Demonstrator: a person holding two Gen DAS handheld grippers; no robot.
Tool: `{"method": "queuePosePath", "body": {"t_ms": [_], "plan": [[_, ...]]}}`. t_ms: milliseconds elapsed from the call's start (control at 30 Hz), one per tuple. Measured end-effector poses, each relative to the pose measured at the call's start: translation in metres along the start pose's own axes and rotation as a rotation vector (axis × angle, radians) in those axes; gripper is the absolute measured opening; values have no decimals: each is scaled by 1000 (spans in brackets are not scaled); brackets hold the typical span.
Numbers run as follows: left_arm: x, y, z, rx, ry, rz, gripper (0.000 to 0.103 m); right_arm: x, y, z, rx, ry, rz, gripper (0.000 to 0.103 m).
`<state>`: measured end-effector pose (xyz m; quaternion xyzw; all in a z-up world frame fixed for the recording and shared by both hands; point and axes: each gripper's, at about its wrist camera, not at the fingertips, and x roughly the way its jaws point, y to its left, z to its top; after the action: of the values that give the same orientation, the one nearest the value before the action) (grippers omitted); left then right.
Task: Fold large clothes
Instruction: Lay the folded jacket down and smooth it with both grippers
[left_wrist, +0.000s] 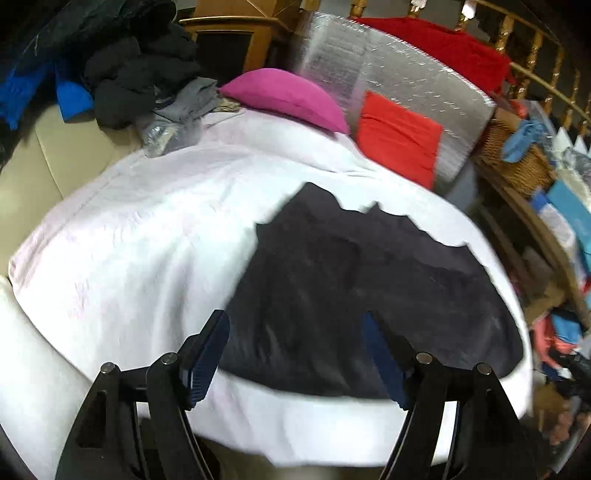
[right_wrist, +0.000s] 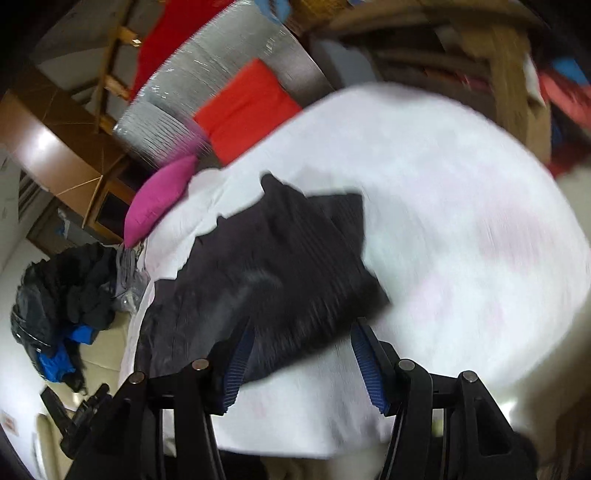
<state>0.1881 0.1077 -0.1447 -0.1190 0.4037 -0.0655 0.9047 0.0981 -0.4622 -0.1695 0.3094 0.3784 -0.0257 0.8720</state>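
Observation:
A dark grey garment lies folded and flat on a white sheet that covers the bed. My left gripper hangs above the garment's near edge, jaws wide apart, nothing between the blue pads. In the right wrist view the same garment lies slanted on the sheet, its far edge rumpled. My right gripper is open over the garment's near corner, and its pads do not press on the cloth. Both views are blurred.
A pink pillow, a red cushion and a silver foil mat stand at the head of the bed. A heap of dark and blue clothes lies at the far left. A wicker basket and clutter crowd the right side.

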Motion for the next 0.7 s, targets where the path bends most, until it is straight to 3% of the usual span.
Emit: {"method": "queuePosePath", "body": {"t_ms": [133, 233, 300, 400, 600, 700], "plan": [[51, 9, 20, -42, 48, 43, 75, 38, 14, 15, -38, 29, -17, 53], [82, 11, 20, -63, 80, 65, 75, 69, 18, 14, -82, 70, -93, 40], [101, 13, 18, -72, 118, 81, 75, 86, 12, 11, -91, 99, -147, 37], [120, 16, 13, -67, 158, 80, 77, 97, -3, 6, -93, 136, -191, 16], [134, 12, 23, -45, 149, 82, 77, 95, 12, 12, -166, 207, -276, 13], [135, 13, 25, -58, 140, 69, 77, 85, 35, 29, -225, 174, -232, 13]]}}
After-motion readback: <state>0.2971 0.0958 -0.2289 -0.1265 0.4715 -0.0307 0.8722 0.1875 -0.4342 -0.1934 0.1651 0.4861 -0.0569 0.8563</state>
